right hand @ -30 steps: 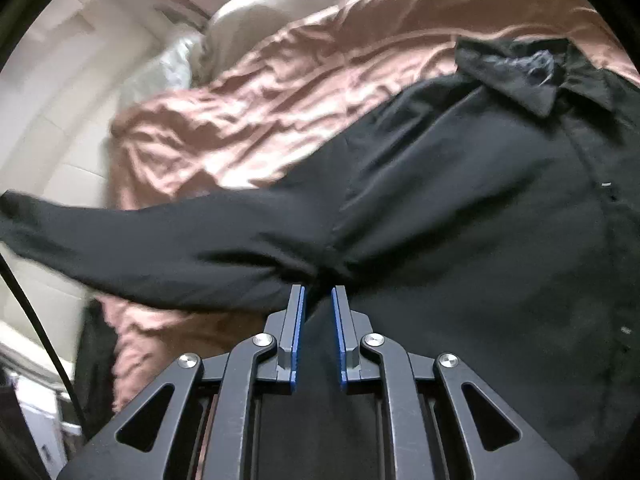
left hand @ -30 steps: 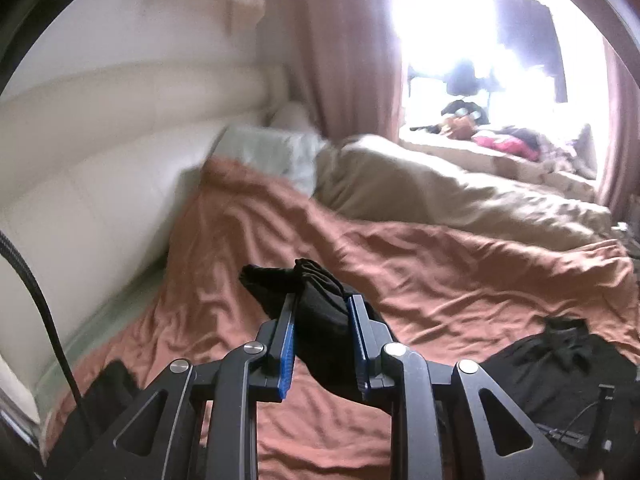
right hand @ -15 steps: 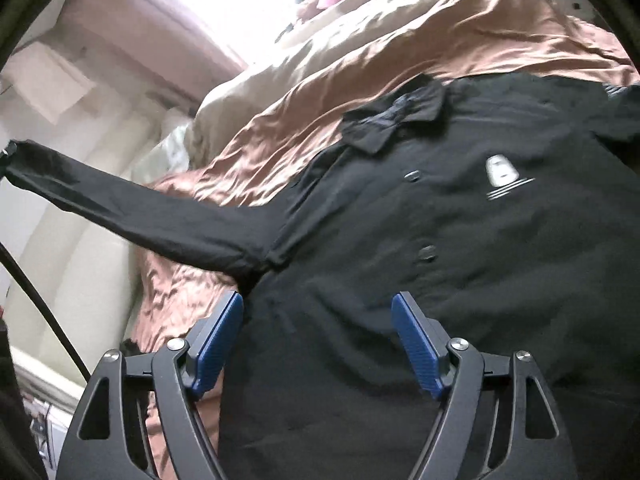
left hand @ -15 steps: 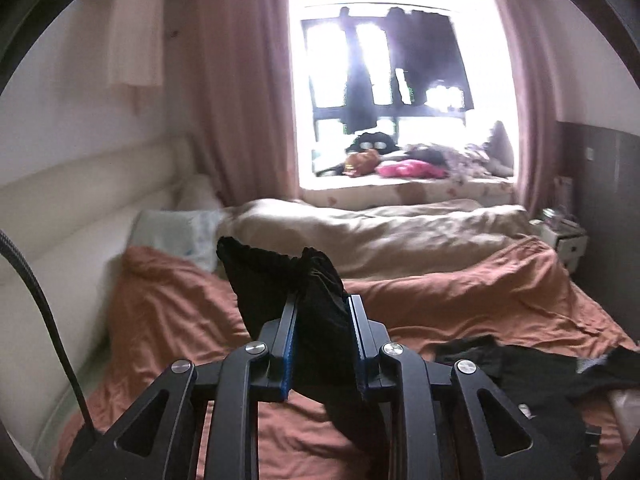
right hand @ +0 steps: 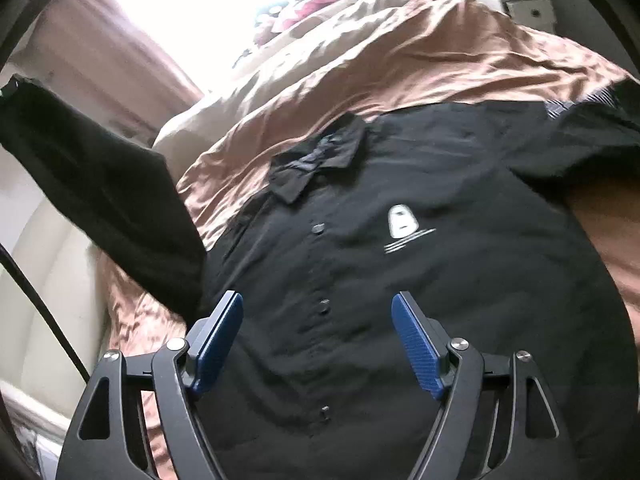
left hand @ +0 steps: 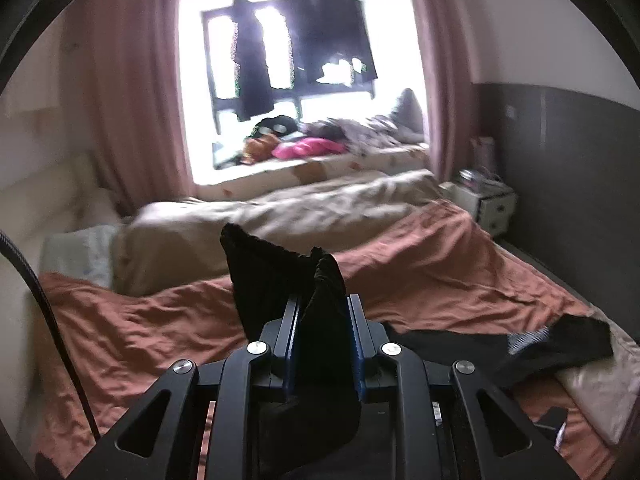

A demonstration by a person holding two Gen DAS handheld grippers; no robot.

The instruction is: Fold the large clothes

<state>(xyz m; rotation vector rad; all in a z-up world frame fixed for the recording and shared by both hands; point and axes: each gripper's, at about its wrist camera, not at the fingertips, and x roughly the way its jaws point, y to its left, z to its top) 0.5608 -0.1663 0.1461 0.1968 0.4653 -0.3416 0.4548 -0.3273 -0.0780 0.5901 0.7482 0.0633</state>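
A black sleeve (left hand: 280, 276) is clamped by the left gripper (left hand: 322, 340); the right gripper (right hand: 318, 344) is held agape above the shirt (right hand: 400, 280)

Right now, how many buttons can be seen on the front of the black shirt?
3, in a line down the black shirt: one beside the white logo, one lower between the claw's fingers, one lowest. Others may be hidden.

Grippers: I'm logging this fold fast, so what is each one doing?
Left gripper: closed on the shirt's sleeve.
Right gripper: open, holding nothing, above the shirt.
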